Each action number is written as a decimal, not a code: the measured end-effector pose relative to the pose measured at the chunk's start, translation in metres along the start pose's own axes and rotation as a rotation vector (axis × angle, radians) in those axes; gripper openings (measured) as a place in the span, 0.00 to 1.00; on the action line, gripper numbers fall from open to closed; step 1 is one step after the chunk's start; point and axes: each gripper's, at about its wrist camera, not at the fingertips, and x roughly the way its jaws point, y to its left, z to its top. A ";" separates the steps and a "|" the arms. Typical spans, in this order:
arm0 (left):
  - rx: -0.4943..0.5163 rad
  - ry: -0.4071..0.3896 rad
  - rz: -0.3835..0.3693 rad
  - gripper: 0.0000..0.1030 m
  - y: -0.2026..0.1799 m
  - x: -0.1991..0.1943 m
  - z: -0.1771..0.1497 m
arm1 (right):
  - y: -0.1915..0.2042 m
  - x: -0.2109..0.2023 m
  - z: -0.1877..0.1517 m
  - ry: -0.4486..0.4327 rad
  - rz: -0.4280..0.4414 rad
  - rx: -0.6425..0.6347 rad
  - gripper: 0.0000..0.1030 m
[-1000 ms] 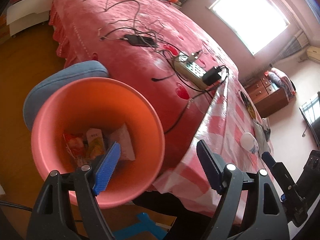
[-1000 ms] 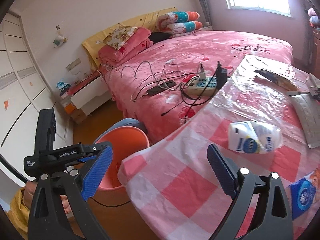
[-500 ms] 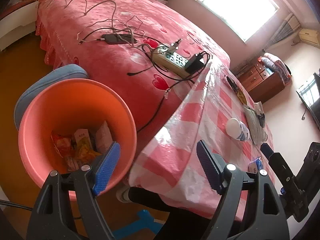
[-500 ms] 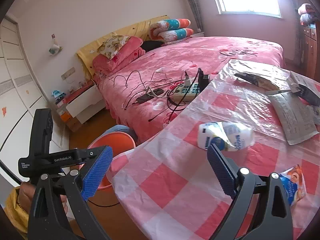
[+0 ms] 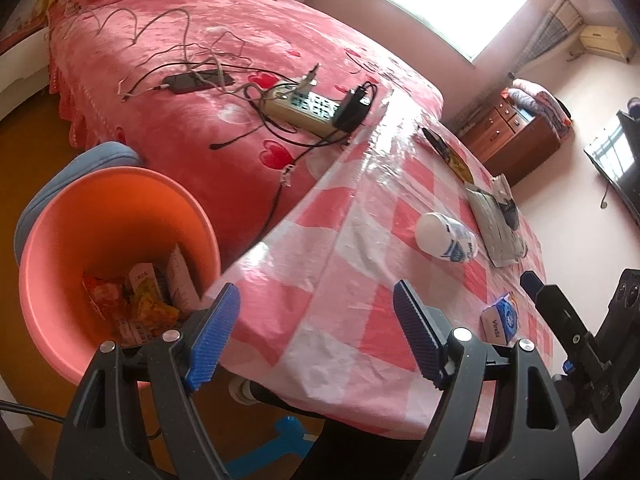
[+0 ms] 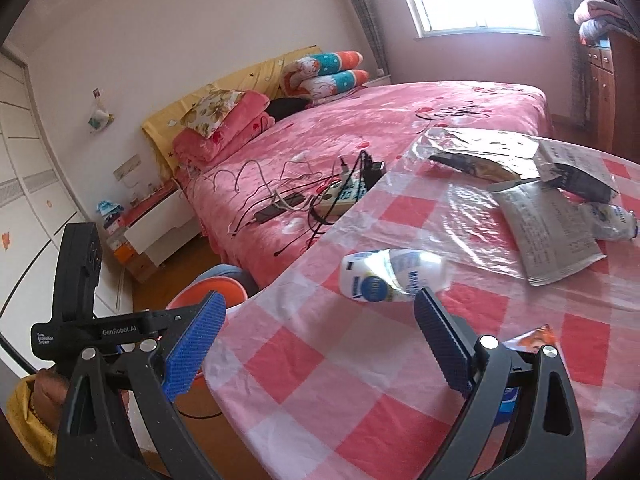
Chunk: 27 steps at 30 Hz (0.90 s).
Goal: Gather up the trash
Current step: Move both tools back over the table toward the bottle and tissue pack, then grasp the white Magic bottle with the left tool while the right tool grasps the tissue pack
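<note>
An orange bin (image 5: 76, 216) with several wrappers inside stands on the floor at the table's corner; its rim also shows in the right wrist view (image 6: 208, 292). A crushed plastic bottle (image 5: 446, 236) (image 6: 390, 276) lies on the pink checked tablecloth (image 5: 344, 280). A small blue tissue pack (image 5: 500, 320) lies near the table's front edge. An orange snack wrapper (image 6: 534, 336) lies behind my right finger. My left gripper (image 5: 316, 332) is open and empty above the table corner. My right gripper (image 6: 316, 336) is open and empty, just short of the bottle.
Silver and dark snack bags (image 6: 480, 160), a folded paper (image 6: 548, 232) and a second crushed bottle (image 6: 612, 222) lie at the table's far side. A power strip with cables (image 5: 312, 106) and a phone (image 5: 196, 82) lie on the bed. A blue stool (image 5: 80, 164) stands behind the bin.
Both grippers have swung right, from over the bin toward the table. The bottle now sits closer in front of my right gripper. Both stayed open.
</note>
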 end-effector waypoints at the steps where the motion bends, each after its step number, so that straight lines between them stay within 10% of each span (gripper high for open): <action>1: 0.006 0.002 -0.001 0.77 -0.003 0.001 0.000 | -0.003 -0.002 0.000 -0.004 -0.003 0.006 0.91; 27: 0.135 0.045 -0.064 0.77 -0.093 0.034 -0.005 | -0.109 -0.054 0.001 -0.066 -0.164 0.167 0.91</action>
